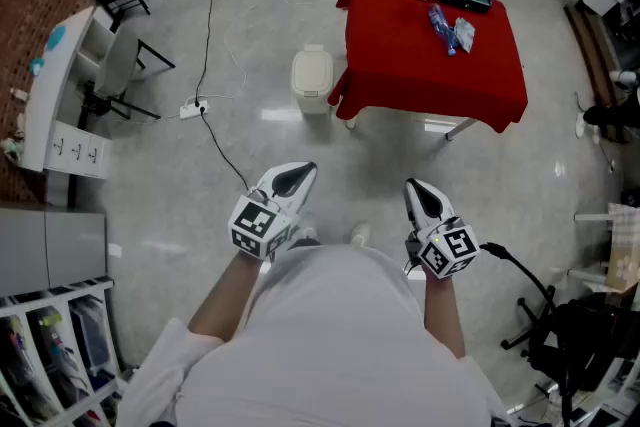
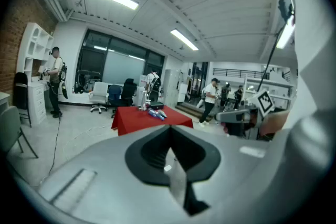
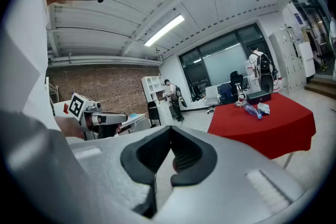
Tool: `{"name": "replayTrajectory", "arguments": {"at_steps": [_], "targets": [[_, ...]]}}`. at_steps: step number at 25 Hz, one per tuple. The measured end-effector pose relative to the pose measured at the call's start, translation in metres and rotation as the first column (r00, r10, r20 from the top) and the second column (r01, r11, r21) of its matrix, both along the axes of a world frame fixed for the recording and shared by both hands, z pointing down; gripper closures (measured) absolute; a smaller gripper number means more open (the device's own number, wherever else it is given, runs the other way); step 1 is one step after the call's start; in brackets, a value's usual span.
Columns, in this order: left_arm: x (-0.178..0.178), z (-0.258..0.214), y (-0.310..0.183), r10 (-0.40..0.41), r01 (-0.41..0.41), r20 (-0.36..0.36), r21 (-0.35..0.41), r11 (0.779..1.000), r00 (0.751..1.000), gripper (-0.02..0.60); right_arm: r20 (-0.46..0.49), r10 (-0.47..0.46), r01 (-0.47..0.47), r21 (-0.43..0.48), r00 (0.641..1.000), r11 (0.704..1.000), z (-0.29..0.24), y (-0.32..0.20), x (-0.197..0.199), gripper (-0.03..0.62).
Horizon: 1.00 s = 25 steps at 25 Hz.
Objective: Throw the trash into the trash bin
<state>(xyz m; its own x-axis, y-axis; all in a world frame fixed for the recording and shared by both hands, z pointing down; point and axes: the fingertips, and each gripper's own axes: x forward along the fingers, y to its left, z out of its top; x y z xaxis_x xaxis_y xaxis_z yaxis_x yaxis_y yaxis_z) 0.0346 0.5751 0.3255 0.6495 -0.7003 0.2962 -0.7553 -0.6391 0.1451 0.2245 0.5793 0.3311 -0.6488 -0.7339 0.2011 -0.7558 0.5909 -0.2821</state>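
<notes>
Held close to the person's body, the left gripper (image 1: 297, 177) and right gripper (image 1: 415, 190) are both closed and empty. Ahead, the lidded trash bin (image 1: 312, 80) stands just beside the red table (image 1: 400, 65). The trash (image 1: 447, 28), a blue plastic bottle among it, lies on the table's far side. A hasty pinch could squirt the light bottle away, and the bin's lid looks shut.

closed hand-held gripper (image 2: 169, 131) faces a red table (image 2: 137, 120).
</notes>
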Motion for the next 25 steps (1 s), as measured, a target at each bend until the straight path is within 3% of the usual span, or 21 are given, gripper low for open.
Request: {"name": "replayTrajectory", "arguments": {"at_steps": [18,25], "targets": [[-0.031,0.006,-0.014,0.027,-0.027,0.004,-0.009,1.000,1.000,0.578,-0.009,-0.013,0.013,-0.012,1.000,1.000,0.001,-0.008,-0.036,0.599],[-0.053,0.012,-0.017,0.091,-0.094,0.085,0.035,0.995,0.992,0.578,-0.018,0.005,-0.005,0.015,1.000,1.000,0.006,-0.015,-0.063,0.595]]}}
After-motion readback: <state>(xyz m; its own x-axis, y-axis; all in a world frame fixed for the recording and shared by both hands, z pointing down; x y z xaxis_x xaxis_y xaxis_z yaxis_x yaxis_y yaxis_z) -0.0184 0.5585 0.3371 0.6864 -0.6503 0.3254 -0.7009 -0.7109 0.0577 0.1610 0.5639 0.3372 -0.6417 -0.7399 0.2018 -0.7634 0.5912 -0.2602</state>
